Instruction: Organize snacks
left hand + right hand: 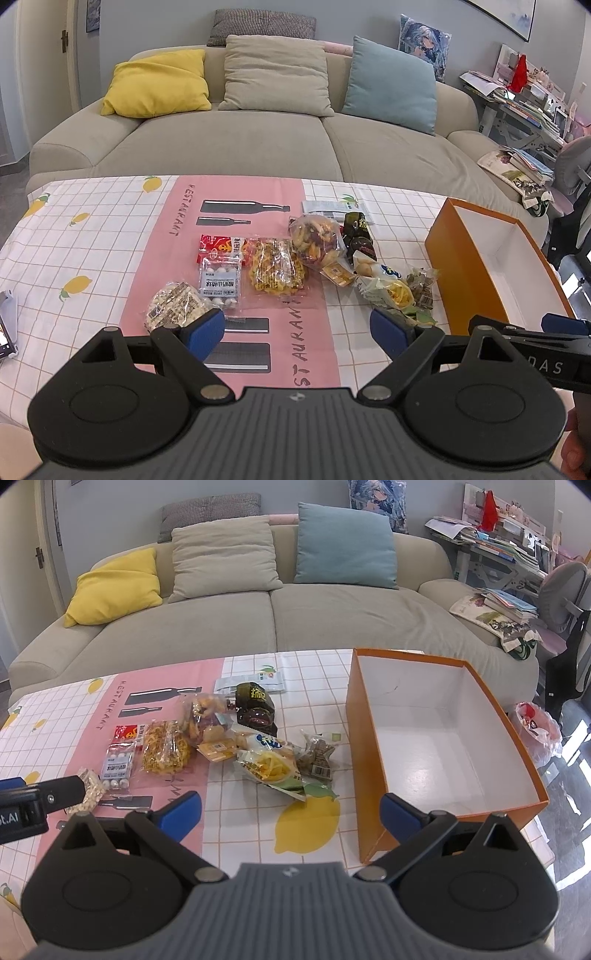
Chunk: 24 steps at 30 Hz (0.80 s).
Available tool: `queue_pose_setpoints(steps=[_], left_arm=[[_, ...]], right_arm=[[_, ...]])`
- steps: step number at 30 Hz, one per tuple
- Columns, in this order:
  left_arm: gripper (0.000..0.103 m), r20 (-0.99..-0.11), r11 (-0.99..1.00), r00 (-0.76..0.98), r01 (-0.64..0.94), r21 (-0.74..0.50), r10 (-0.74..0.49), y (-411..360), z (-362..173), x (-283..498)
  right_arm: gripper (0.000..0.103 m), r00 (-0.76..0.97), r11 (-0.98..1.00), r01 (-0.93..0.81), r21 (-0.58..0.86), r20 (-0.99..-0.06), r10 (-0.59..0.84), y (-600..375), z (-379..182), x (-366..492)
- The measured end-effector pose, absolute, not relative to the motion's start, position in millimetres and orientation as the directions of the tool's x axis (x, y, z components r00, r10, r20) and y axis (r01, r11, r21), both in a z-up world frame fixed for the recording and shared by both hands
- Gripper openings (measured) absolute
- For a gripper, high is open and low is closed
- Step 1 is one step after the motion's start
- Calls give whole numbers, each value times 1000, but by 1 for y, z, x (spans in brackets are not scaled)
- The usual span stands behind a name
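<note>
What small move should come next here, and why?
Probably send the right gripper forward to the green-and-yellow snack bag. Both grippers are open and hold nothing, the orange box has nothing in it, and that bag lies nearest the right gripper, close to the box.

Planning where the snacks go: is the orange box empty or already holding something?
Empty. The right wrist view shows the orange box with a bare white floor and walls; all snack packets lie outside on the tablecloth.
</note>
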<state>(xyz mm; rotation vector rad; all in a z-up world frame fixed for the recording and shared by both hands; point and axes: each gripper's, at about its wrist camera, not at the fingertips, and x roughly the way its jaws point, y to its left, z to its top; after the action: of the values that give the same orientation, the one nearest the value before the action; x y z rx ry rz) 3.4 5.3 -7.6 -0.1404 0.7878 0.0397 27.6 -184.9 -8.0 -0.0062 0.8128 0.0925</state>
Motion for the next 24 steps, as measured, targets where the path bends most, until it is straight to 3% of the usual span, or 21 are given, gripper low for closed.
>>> queue_pose_setpoints(steps=[15, 21, 24], left_arm=[[102, -723, 983, 689, -100, -157, -45, 13, -15, 5], [85, -770, 966, 633, -145, -215, -77, 26, -39, 13], [74, -776, 954, 625, -174, -246, -85, 32, -53, 19]], right_arm=[[100, 679, 996, -89, 31, -729, 84, -185, -12, 26], [100, 707, 990, -132, 51, -696, 130, -181, -22, 26], [89, 705, 980, -200, 16, -692, 155, -170, -33, 32]])
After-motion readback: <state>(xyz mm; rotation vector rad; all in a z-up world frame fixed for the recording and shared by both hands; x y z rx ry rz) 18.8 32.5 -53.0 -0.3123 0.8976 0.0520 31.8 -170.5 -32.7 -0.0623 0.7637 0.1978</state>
